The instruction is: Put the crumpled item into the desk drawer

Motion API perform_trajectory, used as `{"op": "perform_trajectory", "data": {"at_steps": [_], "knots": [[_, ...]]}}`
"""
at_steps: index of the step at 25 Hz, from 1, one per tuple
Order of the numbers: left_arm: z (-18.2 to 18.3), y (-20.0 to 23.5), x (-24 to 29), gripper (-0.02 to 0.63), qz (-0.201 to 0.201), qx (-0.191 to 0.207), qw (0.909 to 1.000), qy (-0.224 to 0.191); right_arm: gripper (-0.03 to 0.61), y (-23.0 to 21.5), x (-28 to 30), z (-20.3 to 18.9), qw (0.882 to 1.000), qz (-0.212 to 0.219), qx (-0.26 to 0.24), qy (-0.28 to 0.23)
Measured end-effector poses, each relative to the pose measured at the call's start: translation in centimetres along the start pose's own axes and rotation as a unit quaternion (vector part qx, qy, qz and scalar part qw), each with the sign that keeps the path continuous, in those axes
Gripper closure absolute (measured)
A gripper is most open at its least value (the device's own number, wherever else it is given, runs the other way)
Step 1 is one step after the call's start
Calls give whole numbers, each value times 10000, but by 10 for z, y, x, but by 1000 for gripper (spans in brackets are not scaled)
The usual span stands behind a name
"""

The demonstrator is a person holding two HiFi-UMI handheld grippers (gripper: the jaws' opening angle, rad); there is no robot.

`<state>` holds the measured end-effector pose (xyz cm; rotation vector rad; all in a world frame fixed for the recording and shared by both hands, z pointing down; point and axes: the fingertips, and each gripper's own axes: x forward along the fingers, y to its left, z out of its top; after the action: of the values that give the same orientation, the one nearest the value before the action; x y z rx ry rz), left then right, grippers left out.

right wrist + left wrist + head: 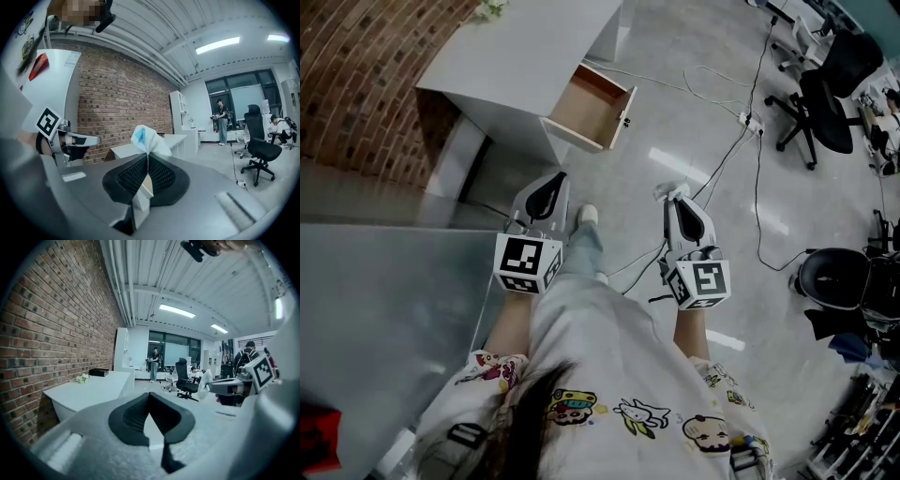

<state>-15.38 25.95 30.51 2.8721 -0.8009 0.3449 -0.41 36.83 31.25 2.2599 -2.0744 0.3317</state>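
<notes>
Right gripper first: jaws pressed together on a crumpled white paper wad with a blue patch. The pads pinch a thin lower fold, and the puffy bulk stands free past the tips at twelve o'clock. In the head view the wad shows as a pale tuft at the nose of the right gripper, held above the grey floor.

Left gripper: jaws closed tip to tip, nothing between them. It hangs level beside its partner, the person's leg between the two.

Outward now. The open drawer with a pale wood lining juts from the white desk, between ten and eleven o'clock from the right gripper, well apart, with no obstacle on the floor in between.

The wad looks feather-light, soft and springy. It should crush rather than break, though a thin fold could slide or tear free. A hold deeper in the bulk seems safer; over the drawer, simply opening should drop it.
</notes>
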Motion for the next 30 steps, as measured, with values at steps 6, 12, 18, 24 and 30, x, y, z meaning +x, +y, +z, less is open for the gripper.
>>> {"op": "perform_trajectory", "data": {"at_steps": [6, 12, 18, 24, 30], "knots": [[21, 47, 71, 615, -37, -101, 9999, -13, 565, -22, 87, 19, 9999, 72, -55, 90], [40, 85, 118, 615, -63, -269, 9996, -54, 565, -34, 152, 39, 9998, 115, -70, 155], [43, 106, 144, 615, -65, -393, 9992, -25, 563, -40, 188, 41, 9991, 187, -117, 355], [34, 125, 163, 615, 79, -503, 9986, 145, 563, -49, 226, 41, 9976, 384, -222, 533], [28, 146, 192, 615, 389, -561, 9976, 132, 563, -68, 274, 36, 9957, 664, -274, 587]]}}
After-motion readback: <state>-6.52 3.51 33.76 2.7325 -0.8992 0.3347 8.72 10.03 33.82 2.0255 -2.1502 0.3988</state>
